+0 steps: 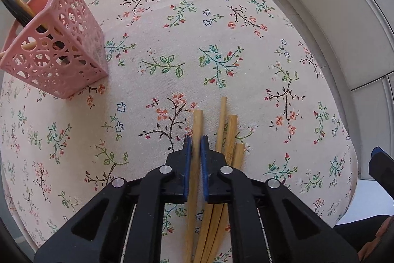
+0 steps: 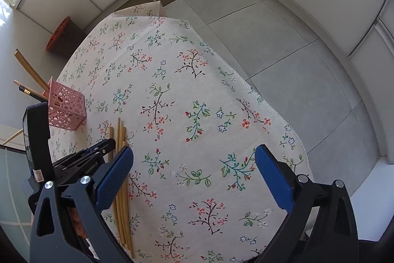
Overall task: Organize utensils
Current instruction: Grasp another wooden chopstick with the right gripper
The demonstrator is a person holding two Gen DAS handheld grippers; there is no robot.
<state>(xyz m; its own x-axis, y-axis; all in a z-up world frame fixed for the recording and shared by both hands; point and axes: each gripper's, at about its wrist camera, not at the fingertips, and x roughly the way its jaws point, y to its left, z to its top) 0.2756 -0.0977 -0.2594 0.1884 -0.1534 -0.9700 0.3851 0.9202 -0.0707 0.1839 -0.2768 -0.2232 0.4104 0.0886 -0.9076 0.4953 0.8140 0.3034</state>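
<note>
Several wooden chopsticks (image 1: pixel 230 137) lie side by side on the floral tablecloth (image 1: pixel 172 28); they also show in the right wrist view (image 2: pixel 121 191). My left gripper (image 1: pixel 196 142) is shut on one wooden chopstick (image 1: pixel 197 120), its blue pads pressed on both sides. A pink perforated basket (image 1: pixel 56 61) stands at the left and holds a wooden and a dark utensil; it also shows in the right wrist view (image 2: pixel 66 108). My right gripper (image 2: pixel 194 159) is open and empty above the cloth, right of the chopsticks.
The table's edge (image 2: pixel 248 88) drops to a grey tiled floor (image 2: pixel 283 46) on the right. A dark box with an orange lid (image 2: pixel 62 37) sits on the floor behind the table. White wall panels ring the room.
</note>
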